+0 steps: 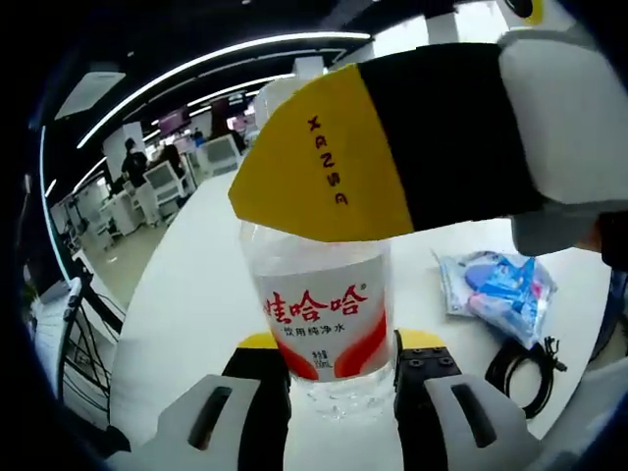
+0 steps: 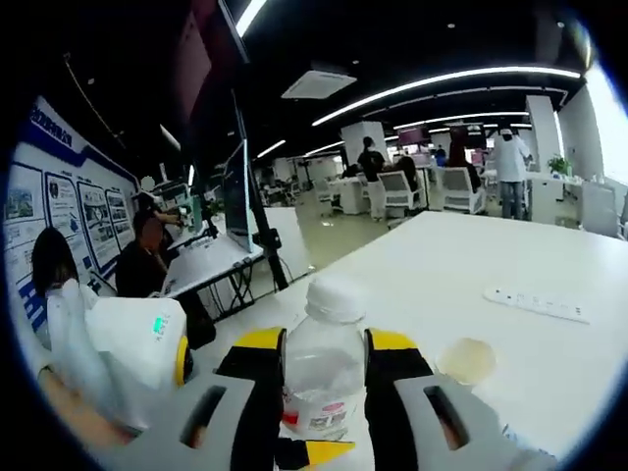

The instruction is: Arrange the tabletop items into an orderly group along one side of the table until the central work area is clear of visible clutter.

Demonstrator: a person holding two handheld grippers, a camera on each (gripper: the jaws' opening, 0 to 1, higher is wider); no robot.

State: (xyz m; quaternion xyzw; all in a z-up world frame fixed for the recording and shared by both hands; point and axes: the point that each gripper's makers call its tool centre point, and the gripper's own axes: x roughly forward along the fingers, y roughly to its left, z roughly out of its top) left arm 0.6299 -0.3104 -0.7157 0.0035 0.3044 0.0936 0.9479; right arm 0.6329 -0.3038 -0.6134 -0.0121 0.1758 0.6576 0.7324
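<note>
Between your left gripper's (image 1: 332,378) jaws sits the water bottle (image 1: 324,314), clamped low, with the right gripper (image 1: 442,147) above it. Over on the right view, your right gripper (image 2: 324,388) pinches that bottle (image 2: 322,368) too, so release one side before carrying it to the table (image 2: 549,373) edge.

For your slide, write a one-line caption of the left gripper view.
Left gripper clamps a water bottle while the right gripper reaches over its top.

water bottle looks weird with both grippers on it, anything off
Yes: the water bottle is pinched low by the left gripper and near its cap by the right gripper, so both hold one item. No spill or damage shows.
</note>
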